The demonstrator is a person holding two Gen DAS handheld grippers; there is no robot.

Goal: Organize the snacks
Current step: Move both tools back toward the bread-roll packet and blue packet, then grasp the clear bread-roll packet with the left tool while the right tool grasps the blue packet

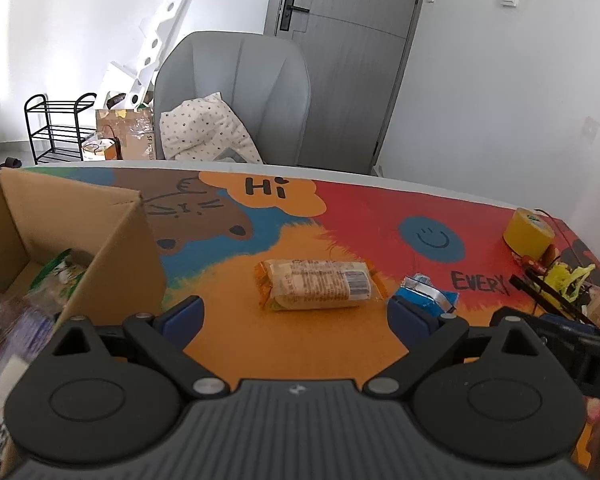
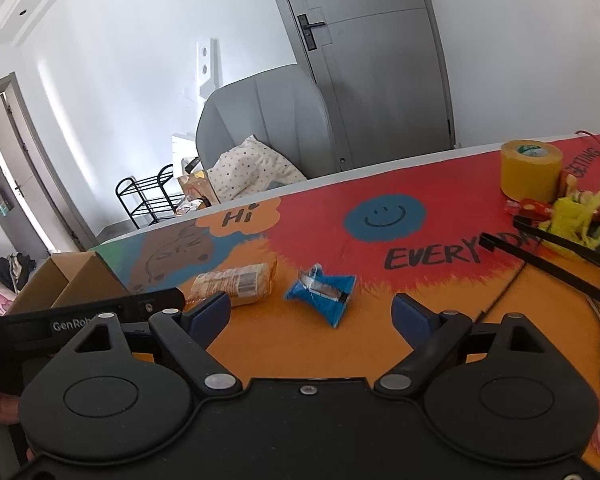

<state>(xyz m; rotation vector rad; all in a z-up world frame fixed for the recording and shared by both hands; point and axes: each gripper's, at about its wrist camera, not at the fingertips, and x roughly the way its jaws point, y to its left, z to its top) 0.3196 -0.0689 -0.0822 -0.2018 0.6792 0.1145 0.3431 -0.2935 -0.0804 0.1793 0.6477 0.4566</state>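
An orange snack packet (image 1: 315, 285) lies on the colourful table mat, just ahead of my open, empty left gripper (image 1: 296, 316). A small blue snack packet (image 1: 430, 290) lies to its right, by the right fingertip. A cardboard box (image 1: 112, 248) at the left holds several snacks. In the right wrist view the blue packet (image 2: 323, 290) lies just ahead of my open, empty right gripper (image 2: 312, 314), with the orange packet (image 2: 236, 282) to its left and the box (image 2: 66, 280) at far left.
A yellow tape roll (image 1: 529, 233) (image 2: 531, 170) stands at the right of the mat, beside a clutter of yellow and red items and black straps (image 2: 572, 220). A grey chair (image 1: 236, 92) with a pillow stands behind the table's far edge.
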